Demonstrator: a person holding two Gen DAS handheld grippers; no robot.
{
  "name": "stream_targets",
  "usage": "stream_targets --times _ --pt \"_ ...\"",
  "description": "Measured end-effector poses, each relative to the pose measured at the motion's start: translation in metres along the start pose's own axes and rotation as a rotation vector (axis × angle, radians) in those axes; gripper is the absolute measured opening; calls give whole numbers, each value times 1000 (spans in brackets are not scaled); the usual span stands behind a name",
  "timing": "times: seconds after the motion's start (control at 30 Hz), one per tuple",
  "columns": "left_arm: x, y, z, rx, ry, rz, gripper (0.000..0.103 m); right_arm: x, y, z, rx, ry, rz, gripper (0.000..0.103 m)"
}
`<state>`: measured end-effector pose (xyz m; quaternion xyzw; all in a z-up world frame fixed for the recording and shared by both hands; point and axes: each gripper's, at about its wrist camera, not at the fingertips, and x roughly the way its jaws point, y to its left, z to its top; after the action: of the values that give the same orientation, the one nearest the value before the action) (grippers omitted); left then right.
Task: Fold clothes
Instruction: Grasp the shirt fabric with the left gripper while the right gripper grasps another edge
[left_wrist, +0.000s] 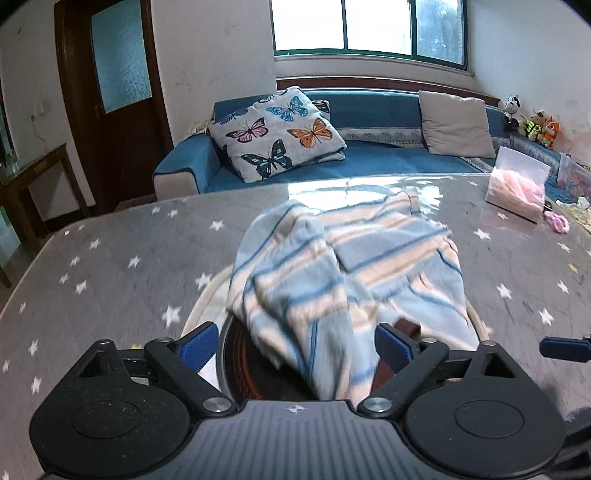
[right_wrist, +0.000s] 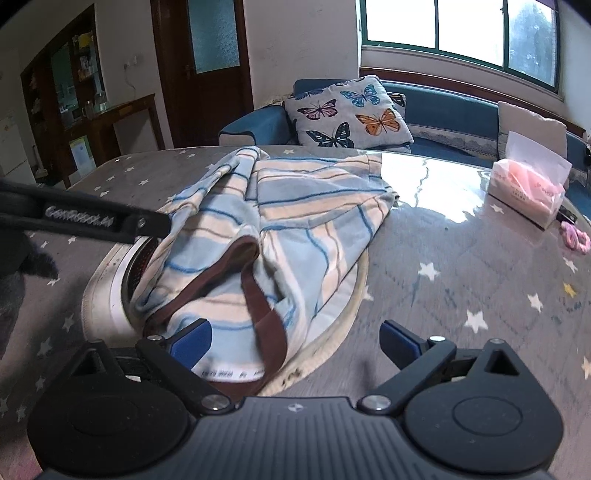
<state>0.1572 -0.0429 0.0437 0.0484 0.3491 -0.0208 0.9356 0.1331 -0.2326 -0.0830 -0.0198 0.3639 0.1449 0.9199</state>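
A light blue, cream and dark-blue striped garment (left_wrist: 343, 273) lies crumpled on the star-patterned grey table (left_wrist: 110, 258), partly over a round white-rimmed disc with a dark centre (left_wrist: 236, 362). My left gripper (left_wrist: 291, 334) stands open just above the garment's near edge, and its blue pads do not press the cloth. In the right wrist view the garment (right_wrist: 280, 229) shows a brown waistband (right_wrist: 258, 306). My right gripper (right_wrist: 295, 330) is open over that waistband end, its left pad beside the cloth. The left gripper's black arm (right_wrist: 92, 219) reaches in from the left.
A pink tissue pack (right_wrist: 528, 188) and a pink hair tie (right_wrist: 576, 236) sit at the table's far right. Behind the table stands a blue sofa with a butterfly cushion (left_wrist: 277, 136). The right gripper's blue fingertip (left_wrist: 563, 349) shows at the right of the left wrist view.
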Motion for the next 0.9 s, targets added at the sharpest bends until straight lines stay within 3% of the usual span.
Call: stream_targets --times 0.17,0.3,0.4,0.6,0.9 --pt "30 -3 14 -2 38 8 75 10 -6 15 -20 -3 -4 96" --pt "47 2 11 -7 94 -14 27 17 -9 19 -29 1 -1 94" --pt "40 13 5 -29 80 -19 15 19 -13 22 -27 -1 1 92" --pt "6 48 -13 -81 43 8 13 28 -17 41 -55 -9 -4 88" --pt "-20 87 -47 -154 65 15 12 74 -6 86 -93 -6 43 83"
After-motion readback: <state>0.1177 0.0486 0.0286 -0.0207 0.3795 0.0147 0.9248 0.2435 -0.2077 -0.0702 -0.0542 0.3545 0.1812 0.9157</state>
